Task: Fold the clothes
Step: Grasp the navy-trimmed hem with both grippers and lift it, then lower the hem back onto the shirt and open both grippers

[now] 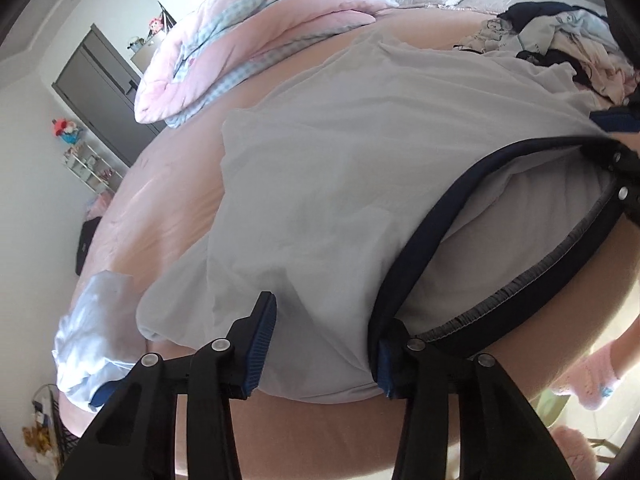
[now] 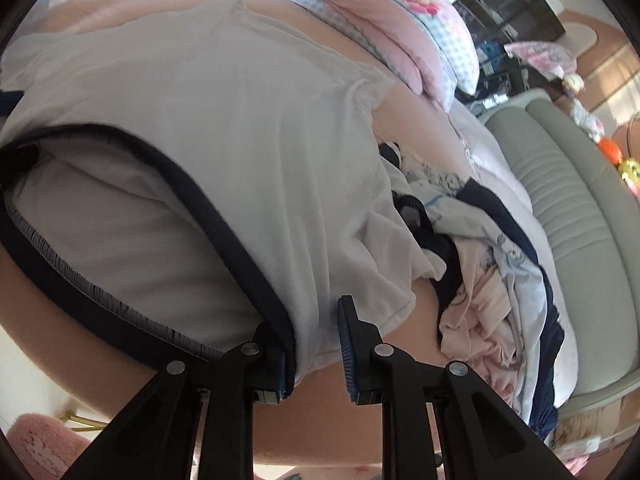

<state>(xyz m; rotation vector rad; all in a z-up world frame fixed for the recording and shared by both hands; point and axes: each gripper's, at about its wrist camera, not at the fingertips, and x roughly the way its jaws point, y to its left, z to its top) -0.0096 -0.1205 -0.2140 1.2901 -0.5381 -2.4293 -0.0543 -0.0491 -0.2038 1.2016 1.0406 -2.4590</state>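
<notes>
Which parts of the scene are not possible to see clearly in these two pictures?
- White shirt: its near hem, left wrist view, lies behind the left gripper.
- Same shirt, right wrist view: far side cut off by the left edge.
- Clothes pile: tangled, single garments cannot be told apart.
- Left wrist view: pile cut off at the right edge.

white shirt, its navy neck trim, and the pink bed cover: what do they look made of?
White shirt: thin, matte woven or jersey cloth, probably cotton or a blend; it lies in soft creases. Navy neck trim: looks like ribbed knit binding, with overlock stitching visible along the inner edge. Pink bed cover: smooth cloth with a faint sheen, maybe brushed microfibre; the fibre cannot be told for certain.
</notes>
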